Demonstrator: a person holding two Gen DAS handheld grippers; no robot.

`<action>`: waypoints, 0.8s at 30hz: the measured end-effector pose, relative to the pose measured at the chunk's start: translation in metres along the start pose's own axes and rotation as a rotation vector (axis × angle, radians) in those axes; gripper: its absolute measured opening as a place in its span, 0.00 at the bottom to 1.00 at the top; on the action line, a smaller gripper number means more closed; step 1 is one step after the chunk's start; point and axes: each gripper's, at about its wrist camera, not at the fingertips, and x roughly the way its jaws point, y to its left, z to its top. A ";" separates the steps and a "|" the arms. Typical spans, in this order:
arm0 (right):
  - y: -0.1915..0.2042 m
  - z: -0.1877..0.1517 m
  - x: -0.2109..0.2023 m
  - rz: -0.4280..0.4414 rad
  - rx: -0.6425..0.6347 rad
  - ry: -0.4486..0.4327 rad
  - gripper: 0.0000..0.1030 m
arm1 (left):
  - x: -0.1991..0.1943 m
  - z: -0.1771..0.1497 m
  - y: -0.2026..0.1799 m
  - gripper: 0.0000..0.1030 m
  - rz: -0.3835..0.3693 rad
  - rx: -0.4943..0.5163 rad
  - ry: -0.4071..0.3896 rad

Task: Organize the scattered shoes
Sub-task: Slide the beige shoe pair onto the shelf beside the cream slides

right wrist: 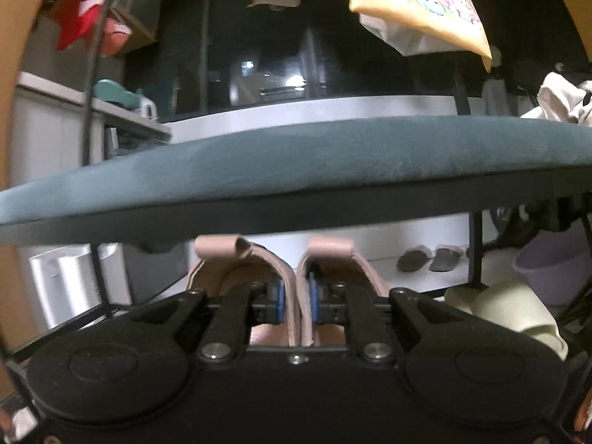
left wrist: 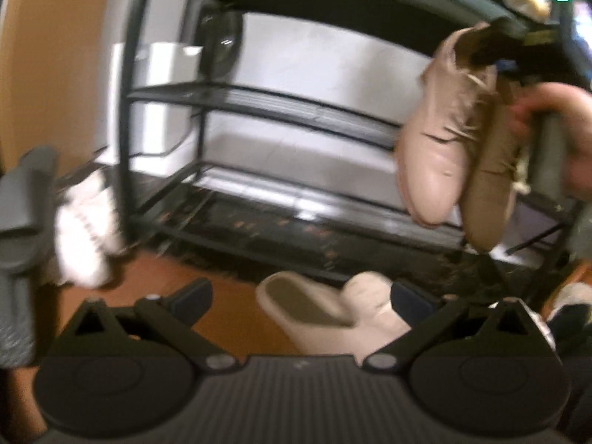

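Note:
A pair of pale pink lace-up shoes (left wrist: 436, 155) hangs toes-down in front of the right side of the black shoe rack (left wrist: 259, 100). My right gripper (right wrist: 296, 303) is shut on the two inner collars of these pink shoes (right wrist: 273, 270), just below the rack's teal cushioned top (right wrist: 296, 162). My left gripper (left wrist: 301, 299) is open low over the wooden floor. A cream slipper (left wrist: 325, 314) lies between its fingers, untouched. The rack's shelves look bare in the left wrist view.
A white sneaker (left wrist: 85, 229) and a grey slipper (left wrist: 22, 214) lie left of the rack. Cream slippers (right wrist: 510, 307) and a purple basin (right wrist: 555, 270) sit at the right. Grey slippers (right wrist: 429, 259) lie by the far wall. A hand (left wrist: 555, 125) holds the right gripper.

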 end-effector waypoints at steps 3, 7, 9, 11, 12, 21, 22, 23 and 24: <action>0.000 0.000 0.031 -0.026 -0.030 0.018 0.13 | 0.005 -0.005 -0.007 0.99 -0.032 0.023 0.003; 0.003 0.005 0.058 -0.052 -0.052 0.006 0.13 | 0.017 -0.013 -0.003 0.99 -0.030 0.025 0.029; 0.005 0.006 0.072 -0.052 -0.086 -0.010 0.12 | 0.022 -0.015 0.000 0.99 -0.024 0.008 0.040; 0.005 0.004 0.080 -0.047 -0.104 -0.003 0.14 | 0.025 -0.015 0.004 0.99 -0.023 -0.021 0.041; 0.005 0.001 0.087 -0.042 -0.113 0.009 0.14 | 0.025 -0.014 0.005 0.99 -0.023 -0.029 0.035; 0.009 -0.016 0.103 -0.041 -0.121 -0.024 0.73 | 0.021 -0.013 0.008 0.99 -0.026 -0.040 0.001; 0.010 -0.018 0.103 -0.042 -0.120 -0.032 0.88 | 0.021 -0.012 0.010 0.99 -0.021 -0.044 0.001; 0.010 -0.018 0.099 -0.025 -0.125 -0.034 0.87 | 0.021 -0.013 0.011 0.99 -0.019 -0.047 0.002; 0.009 -0.017 0.093 -0.003 -0.132 -0.035 0.87 | 0.021 -0.013 0.012 0.99 -0.018 -0.050 0.004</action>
